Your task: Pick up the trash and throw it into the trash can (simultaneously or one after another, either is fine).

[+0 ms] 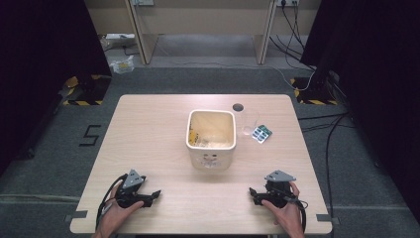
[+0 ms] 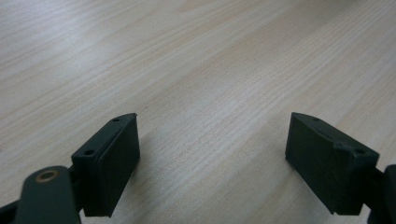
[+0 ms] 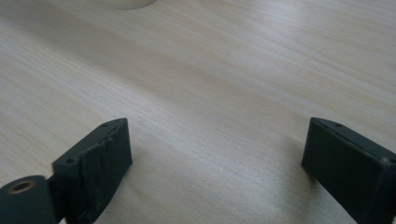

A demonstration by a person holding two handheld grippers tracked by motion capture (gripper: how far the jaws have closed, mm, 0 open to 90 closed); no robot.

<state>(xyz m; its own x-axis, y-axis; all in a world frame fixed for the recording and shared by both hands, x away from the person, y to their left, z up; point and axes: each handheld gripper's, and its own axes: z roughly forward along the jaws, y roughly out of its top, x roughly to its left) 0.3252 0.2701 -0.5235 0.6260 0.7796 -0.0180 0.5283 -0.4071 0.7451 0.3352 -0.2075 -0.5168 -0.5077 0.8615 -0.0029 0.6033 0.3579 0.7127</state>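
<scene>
Both grippers rest low on the near edge of the wooden table, the left gripper and the right gripper each with its 2 jaws spread wide and nothing between them; the gripper views confirm this, with bare wood grain in the gaps. The things nearest them sit well ahead: a cream square bin at the table's middle, and beyond its right side a clear glass just beside a small green-and-white packet. The likely risk, as I judge it, is the glass: it is nearly transparent, so a reach for the packet could clip and tip it. The high view lays out all 3 items; the right gripper view catches just a pale sliver of the bin's base at its top edge.
</scene>
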